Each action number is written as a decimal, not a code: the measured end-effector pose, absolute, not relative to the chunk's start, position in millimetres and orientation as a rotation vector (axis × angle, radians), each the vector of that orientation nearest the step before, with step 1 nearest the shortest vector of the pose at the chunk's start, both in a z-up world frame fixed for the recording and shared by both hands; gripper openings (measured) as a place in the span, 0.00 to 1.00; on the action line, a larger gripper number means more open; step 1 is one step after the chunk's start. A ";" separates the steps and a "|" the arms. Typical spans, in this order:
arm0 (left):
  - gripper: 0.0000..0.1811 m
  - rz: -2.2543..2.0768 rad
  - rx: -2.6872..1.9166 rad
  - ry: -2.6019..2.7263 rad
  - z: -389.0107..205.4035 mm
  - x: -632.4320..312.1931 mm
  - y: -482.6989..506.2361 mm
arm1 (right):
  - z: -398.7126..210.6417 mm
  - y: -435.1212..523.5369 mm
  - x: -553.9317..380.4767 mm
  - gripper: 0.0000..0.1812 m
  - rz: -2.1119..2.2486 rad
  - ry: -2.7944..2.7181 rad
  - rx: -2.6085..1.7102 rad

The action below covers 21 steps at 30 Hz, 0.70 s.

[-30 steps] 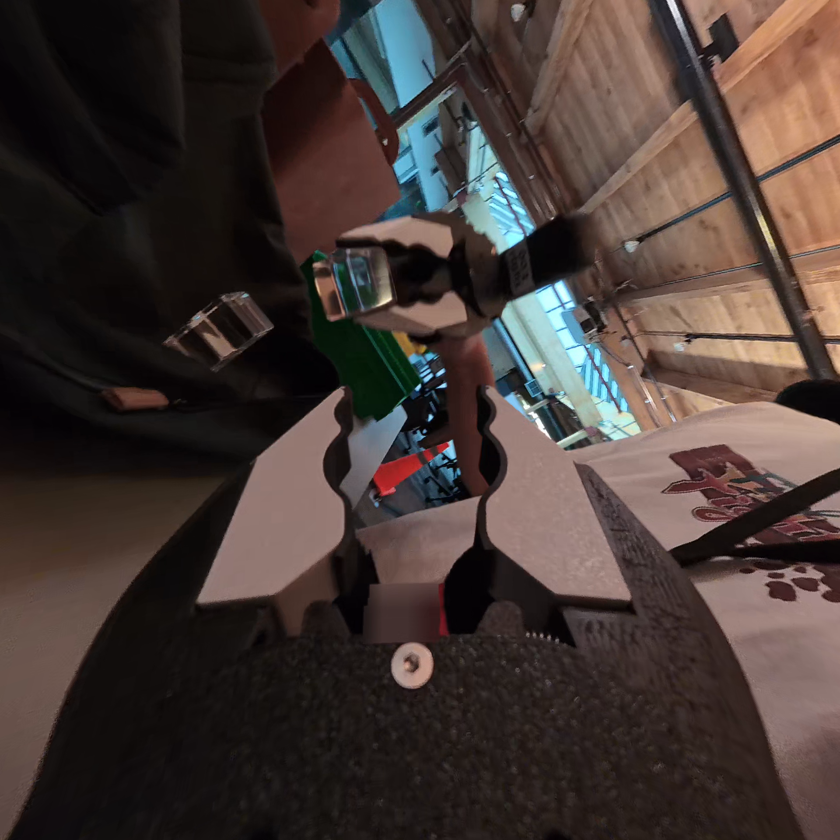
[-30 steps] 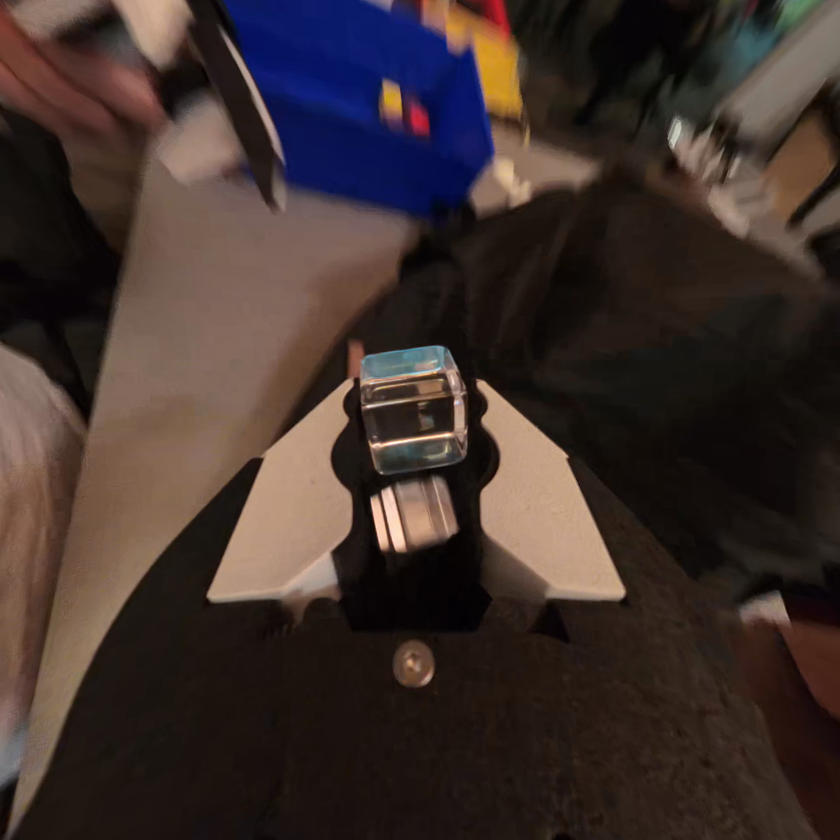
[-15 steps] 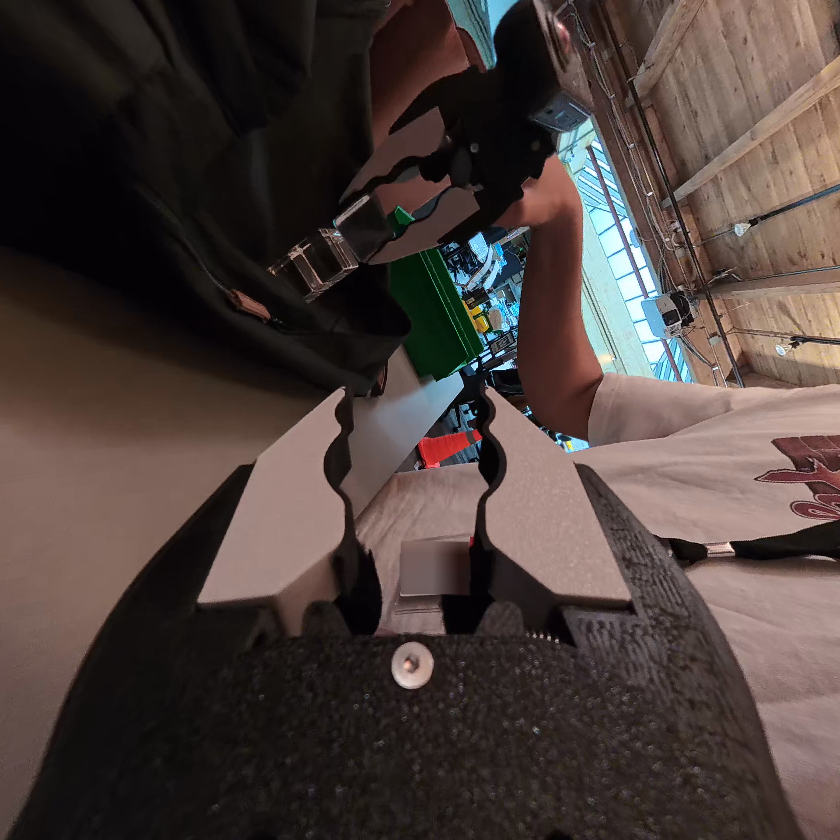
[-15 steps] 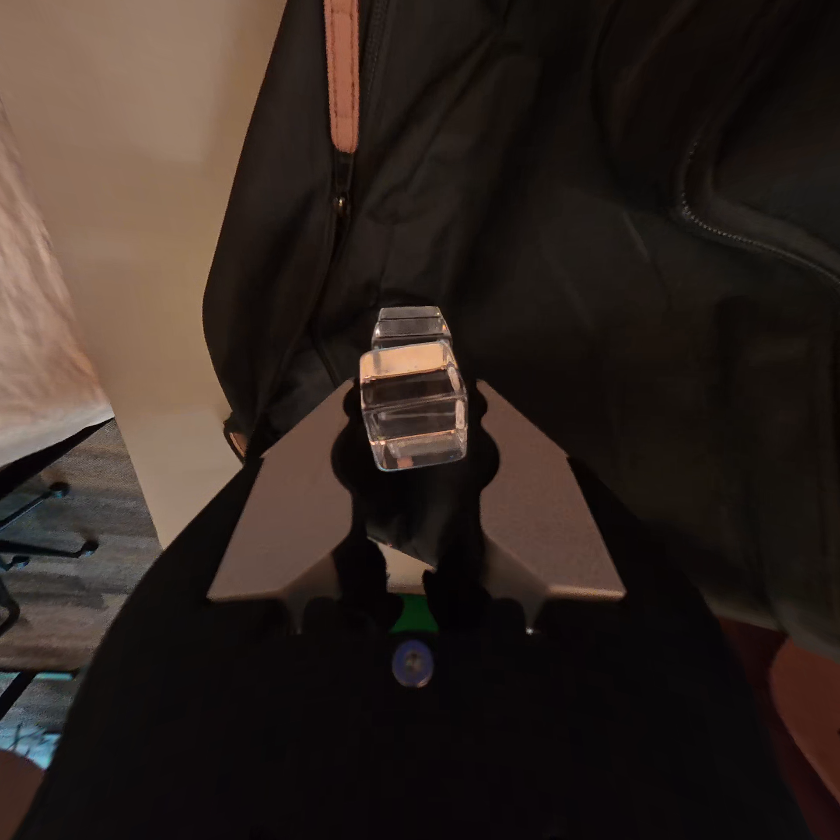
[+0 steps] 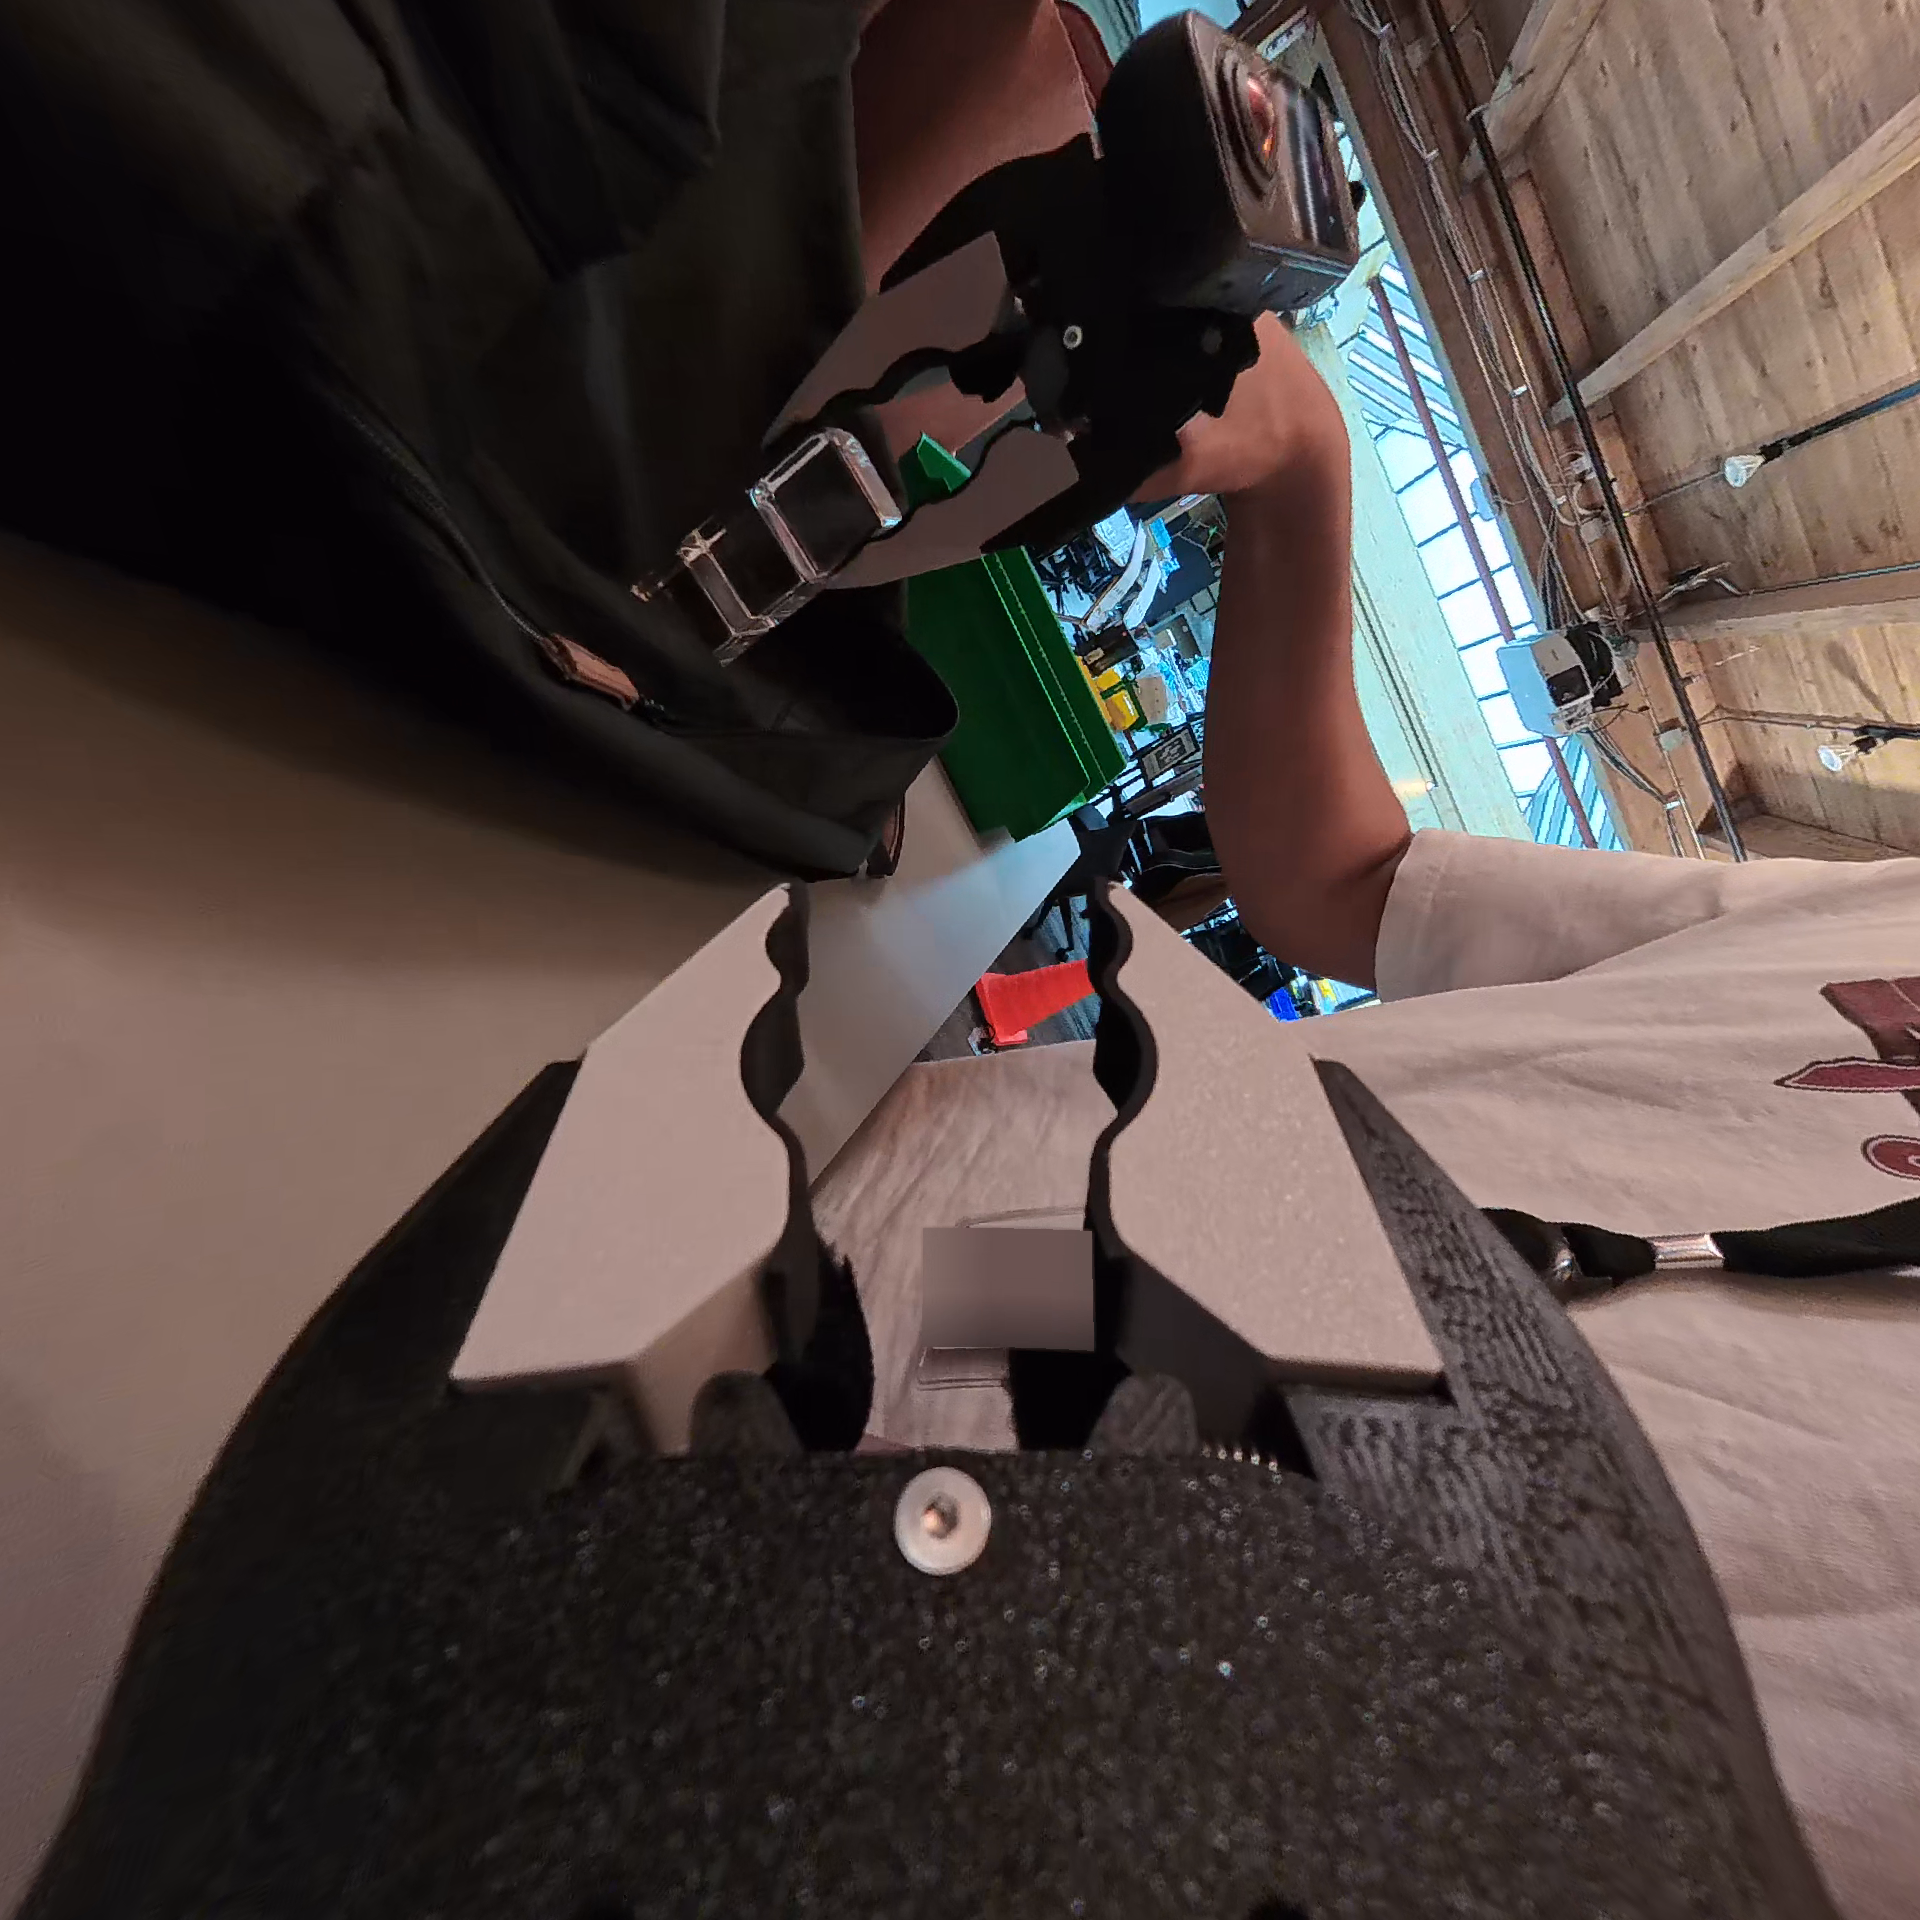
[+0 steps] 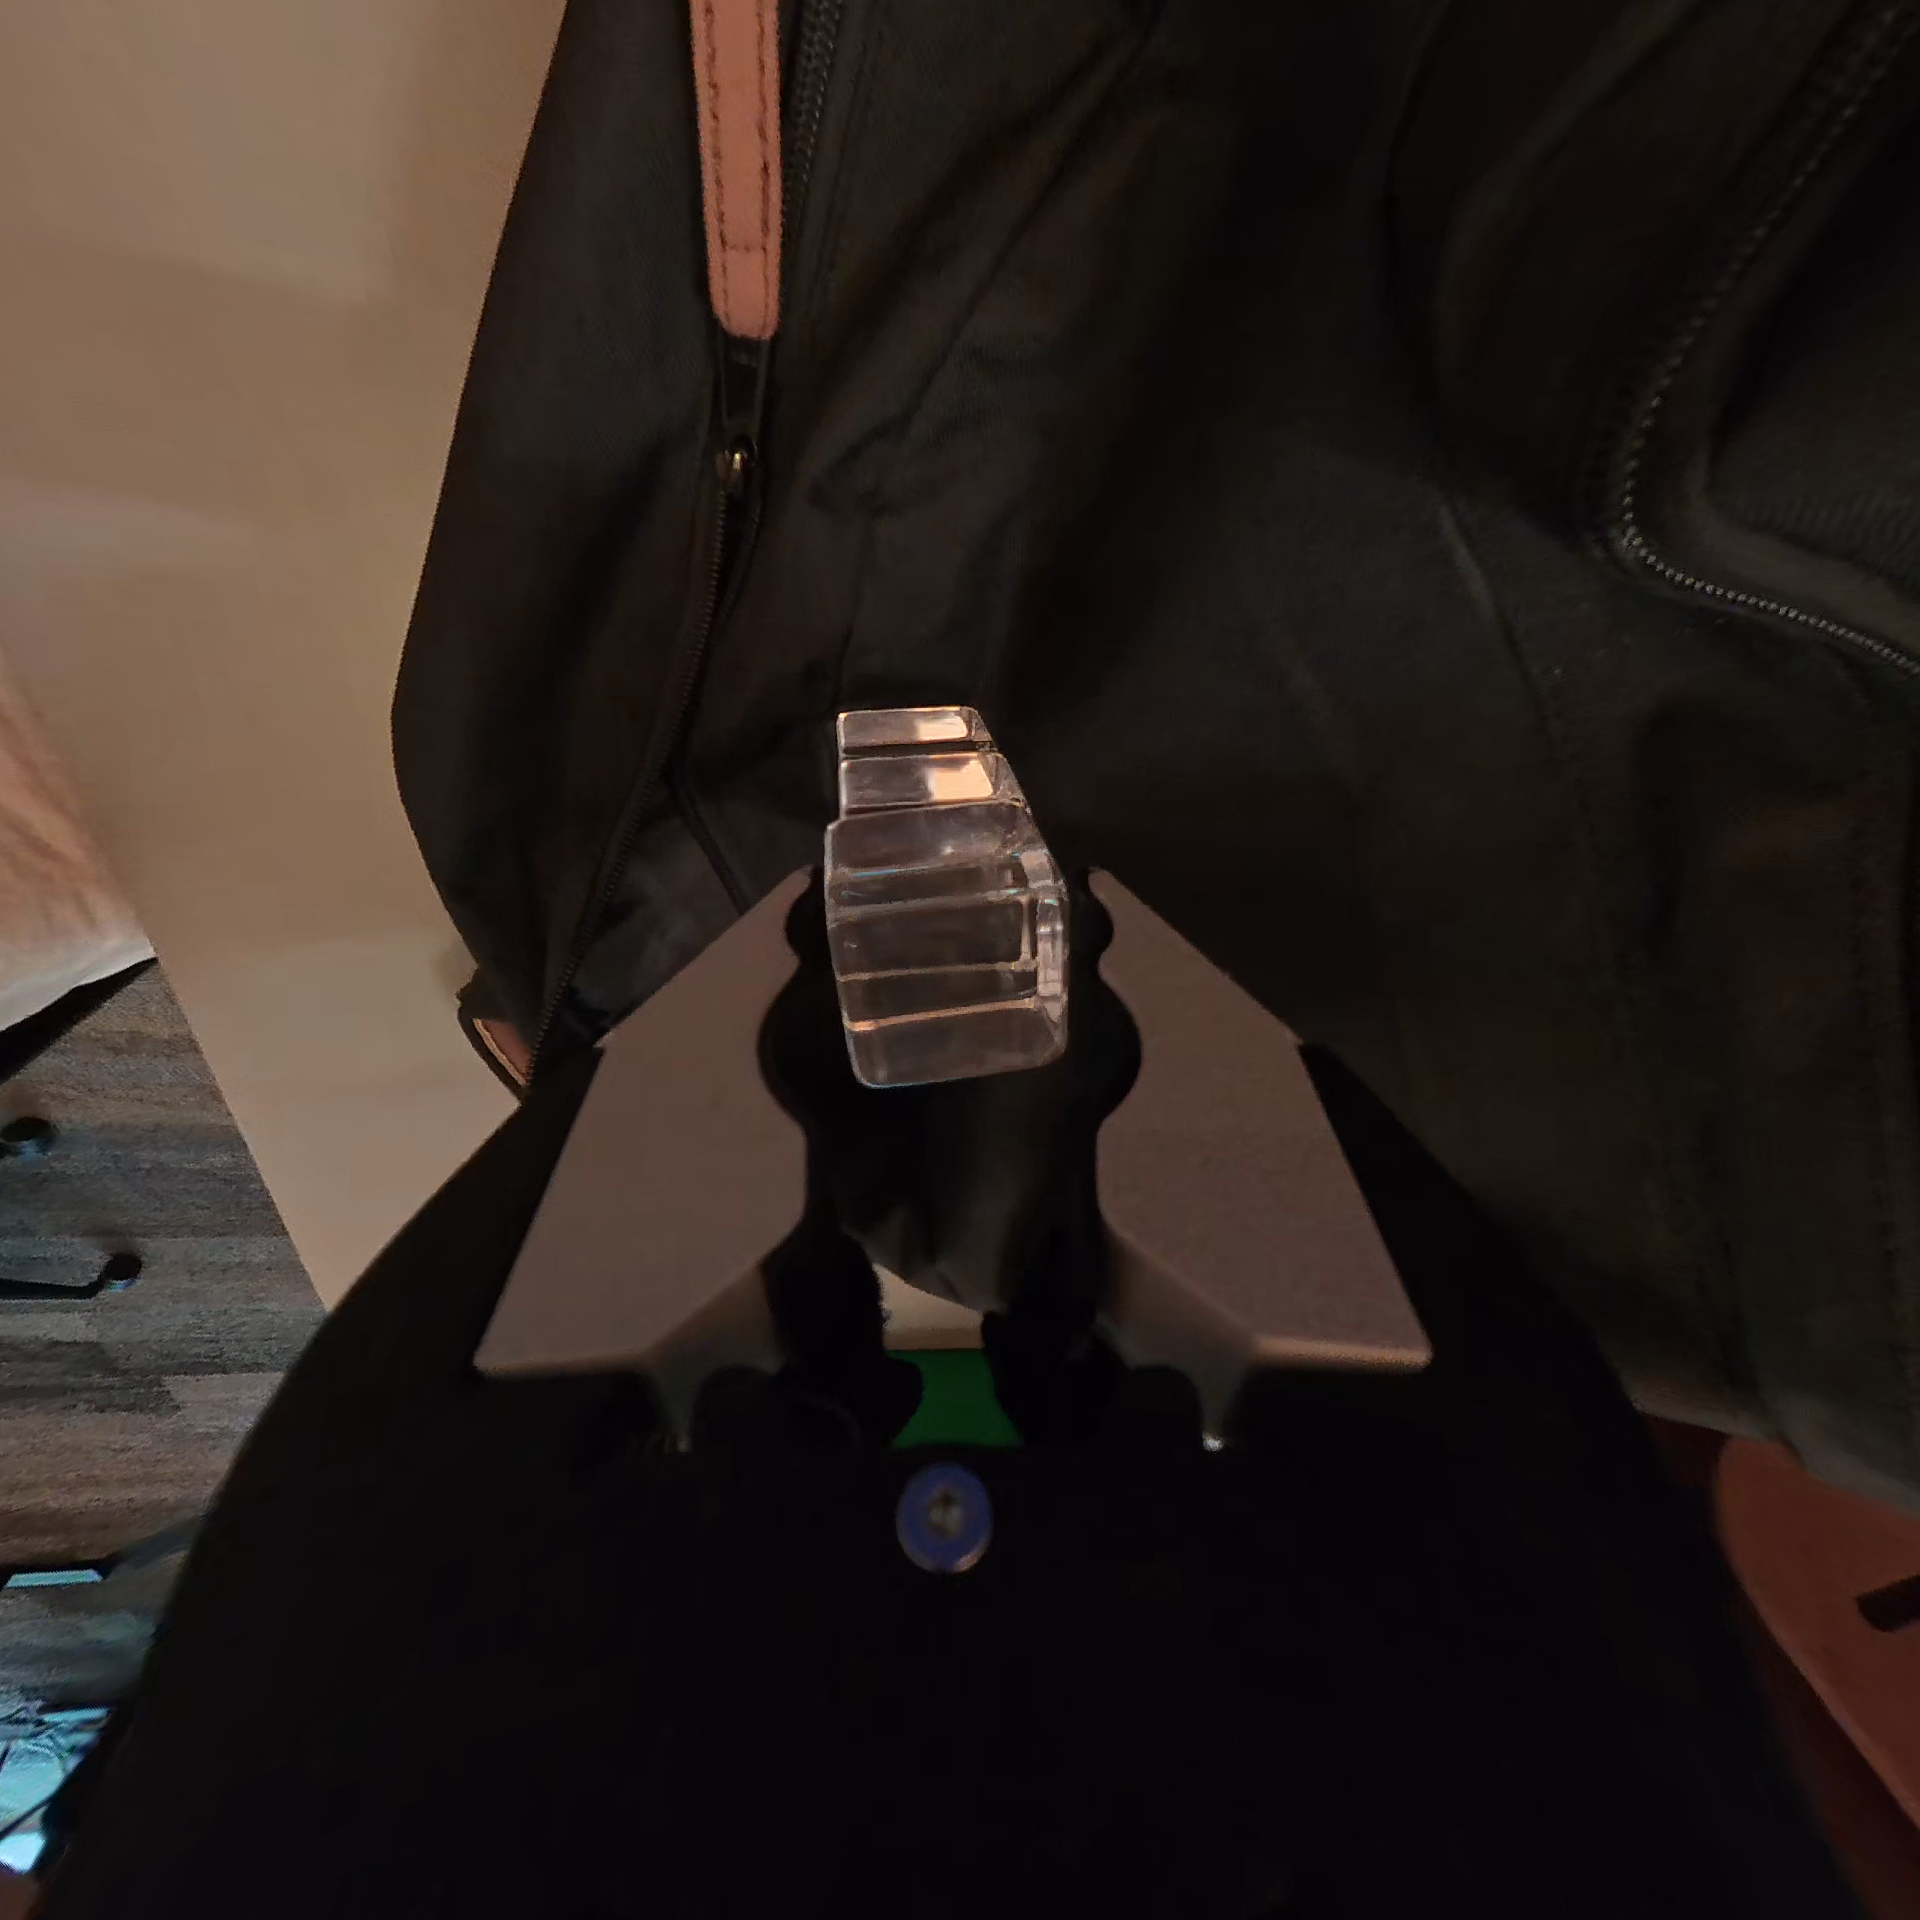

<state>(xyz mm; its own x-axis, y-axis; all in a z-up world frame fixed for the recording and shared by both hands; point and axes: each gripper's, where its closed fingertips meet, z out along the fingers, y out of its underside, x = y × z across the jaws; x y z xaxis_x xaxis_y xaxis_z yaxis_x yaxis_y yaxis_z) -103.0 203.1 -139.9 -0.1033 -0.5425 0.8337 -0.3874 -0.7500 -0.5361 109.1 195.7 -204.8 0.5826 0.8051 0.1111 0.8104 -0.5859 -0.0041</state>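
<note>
Fingers (image 5: 665,1122) of left gripper (image 5: 940,1049) spread apart, nothing between them; pale table (image 5: 260,987) on the left, white printed shirt (image 5: 1558,1039) on the right. Farther off in same view: right gripper (image 5: 914,478) clamped on clear cube (image 5: 826,509), pressed against second clear cube (image 5: 743,577) lying on black jacket (image 5: 312,364); green bin (image 5: 997,686) beyond. Right wrist view: held cube (image 6: 945,945) between both fingertips, second cube (image 6: 920,779) just behind, touching it, jacket (image 6: 1351,520) filling background, tan zipper strip (image 6: 738,156) upper left.

Two cubes (image 6: 940,862) stacked on the bag (image 6: 1351,520).
</note>
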 end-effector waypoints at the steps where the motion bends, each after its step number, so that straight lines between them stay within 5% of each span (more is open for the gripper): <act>1: 0.30 -1.991 -2.019 1.057 -139.8 -103.1 202.5 | -204.4 195.6 108.9 0.25 -0.141 -1.389 -2.752; 14: 0.30 -1.955 -2.037 1.092 -138.4 -101.2 203.7 | -196.7 195.3 110.3 0.34 -0.137 -1.279 -2.724; 21: 0.30 -1.489 -1.921 1.185 -105.8 -140.4 302.2 | -144.1 183.1 106.7 0.38 -0.112 -0.813 -2.479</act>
<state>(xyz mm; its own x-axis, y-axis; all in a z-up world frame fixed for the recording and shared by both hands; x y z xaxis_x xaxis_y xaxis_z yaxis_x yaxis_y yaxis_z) -140.4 302.2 -105.8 0.0562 -0.8265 0.5602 -0.3601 -0.5401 -0.7607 106.7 183.1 -144.1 0.8159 0.5290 0.2333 0.5724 -0.6820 -0.4553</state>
